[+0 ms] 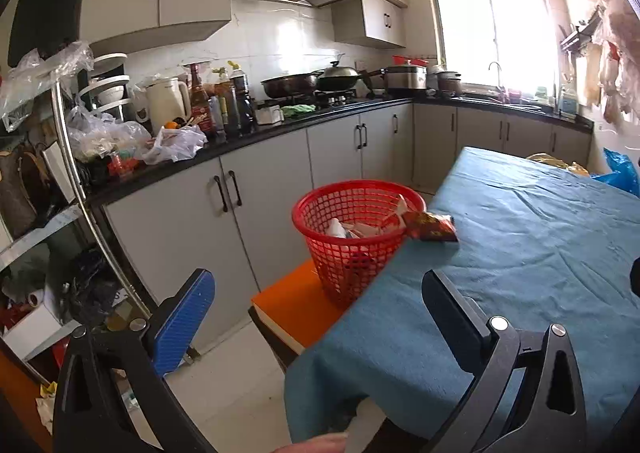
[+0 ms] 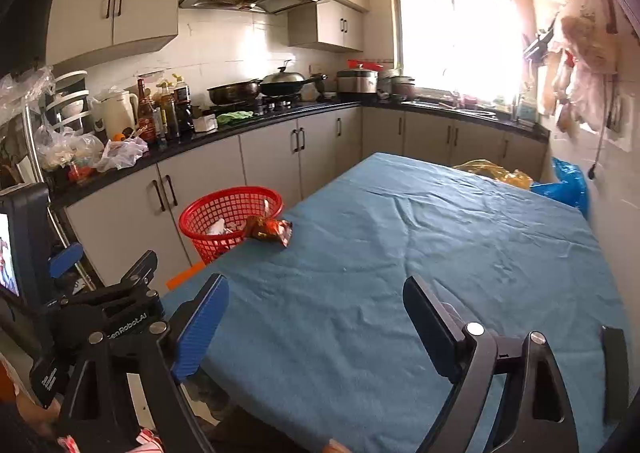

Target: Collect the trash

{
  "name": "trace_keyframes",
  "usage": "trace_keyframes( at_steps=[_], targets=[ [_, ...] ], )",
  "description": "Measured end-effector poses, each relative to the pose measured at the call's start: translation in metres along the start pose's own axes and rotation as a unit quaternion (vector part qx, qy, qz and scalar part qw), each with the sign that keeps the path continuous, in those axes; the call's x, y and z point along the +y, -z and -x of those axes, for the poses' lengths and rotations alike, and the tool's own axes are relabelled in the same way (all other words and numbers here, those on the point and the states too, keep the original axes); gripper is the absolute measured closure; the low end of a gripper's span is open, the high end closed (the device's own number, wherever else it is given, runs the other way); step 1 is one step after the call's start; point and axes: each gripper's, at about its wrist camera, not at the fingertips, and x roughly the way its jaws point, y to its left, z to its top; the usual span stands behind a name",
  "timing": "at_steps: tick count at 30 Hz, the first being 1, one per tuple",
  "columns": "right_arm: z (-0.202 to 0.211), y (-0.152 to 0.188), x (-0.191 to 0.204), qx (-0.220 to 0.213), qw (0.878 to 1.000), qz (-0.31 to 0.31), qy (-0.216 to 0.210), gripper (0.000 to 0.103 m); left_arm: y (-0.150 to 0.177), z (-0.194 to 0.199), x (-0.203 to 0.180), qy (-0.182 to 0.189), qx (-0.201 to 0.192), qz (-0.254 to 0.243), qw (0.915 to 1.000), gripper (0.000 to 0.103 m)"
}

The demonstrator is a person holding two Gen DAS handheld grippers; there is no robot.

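Left wrist view, reading from the left: my left gripper [image 1: 316,309] hangs over the near corner of the table [image 1: 540,253], its jaws spread wide with nothing between them. Past it stands the red basket [image 1: 316,213] on an orange stool [image 1: 296,305], just beside the table's edge, with pale scraps already inside. Right of the basket, a red snack wrapper [image 1: 430,226] lies on the blue cloth at the very edge, apparently touching or overlapping the basket's rim; I cannot tell which.

In the right wrist view the left tool [image 2: 104,317] shows at the left margin, then the basket [image 2: 200,219], then the wrapper [image 2: 269,231], with my right gripper [image 2: 316,317] low over the near cloth, jaws likewise spread and empty.

The wrapper looks like the only loose trash on the table, so I judge that is the step in hand. I would send the left gripper, being nearer, and pinch the crinkled body rather than a thin corner, avoiding the cloth underneath. The carry is short; a careless nudge could knock the wrapper off the edge to the floor.

Readable writing: the left tool's body carries "GenRobot.AI". The wrapper's print is too blurred to read.
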Motion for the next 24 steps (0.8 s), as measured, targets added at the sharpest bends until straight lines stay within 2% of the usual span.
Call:
trace_keyframes(
  at_steps=[5, 10, 19, 24],
  targets=[
    [0.018, 0.011, -0.003, -0.004, 1.0, 0.007, 0.023, 0.01, 0.004, 0.007, -0.006, 0.012, -0.008, 0.001, 0.9999, 0.0],
    [0.022, 0.017, -0.007, -0.003, 1.0, 0.009, 0.028, 0.01, 0.005, 0.012, -0.012, 0.038, -0.01, 0.011, 0.9991, 0.0],
    [0.019, 0.022, -0.005, 0.003, 1.0, 0.011, 0.024, 0.009, 0.009, 0.012, -0.023, 0.034, -0.007, -0.014, 0.9993, 0.0],
    [0.016, 0.024, -0.003, 0.009, 1.0, 0.014, 0.023, 0.009, 0.009, 0.009, -0.021, 0.031, -0.004, -0.013, 0.9994, 0.0]
  ],
)
